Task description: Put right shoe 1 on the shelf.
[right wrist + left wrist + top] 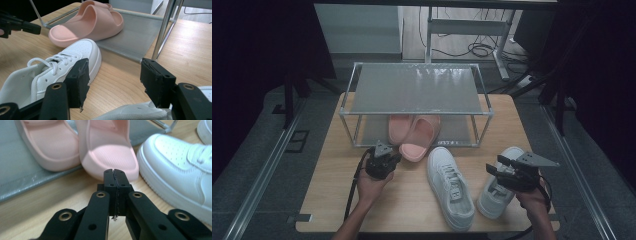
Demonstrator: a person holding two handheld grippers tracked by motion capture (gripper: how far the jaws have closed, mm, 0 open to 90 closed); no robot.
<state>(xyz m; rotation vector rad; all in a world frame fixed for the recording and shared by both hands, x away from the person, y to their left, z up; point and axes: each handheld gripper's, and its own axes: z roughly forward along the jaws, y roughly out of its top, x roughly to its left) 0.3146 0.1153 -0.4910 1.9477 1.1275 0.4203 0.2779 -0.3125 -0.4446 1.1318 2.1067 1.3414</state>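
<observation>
**Inspector:** Table (pixel 337 200) first, operator: wood top, with your two-tier metal shoe rack (pixel 417 90) standing at its far middle. I take the rack as my landmark.

**Operator:** And the shoes?

**Inspector:** Two white sneakers lie on the table in front of the rack, toes towards it. The left sneaker (pixel 451 187) sits just before the rack's front edge, angled; the right sneaker (pixel 498 192) lies beside it, further from the rack and off towards its right end. Two pink slides rest on the rack's lower shelf. The inner slide (pixel 398 129) lies wholly on the shelf; the outer slide (pixel 418 142) overhangs the front edge, its end out over the table.

**Operator:** My grippers?

**Inspector:** Your left gripper (pixel 382 162) is held before the rack's left half, jaws pressed together on nothing, tips just short of the overhanging slide's end (pixel 110 162). Your right gripper (pixel 502 167) hangs over the right sneaker, well out from the rack's right corner. Its jaws stand wide apart and grasp nothing; the sneaker's collar (pixel 130 113) shows low between them, and I cannot tell whether they touch it.
</observation>
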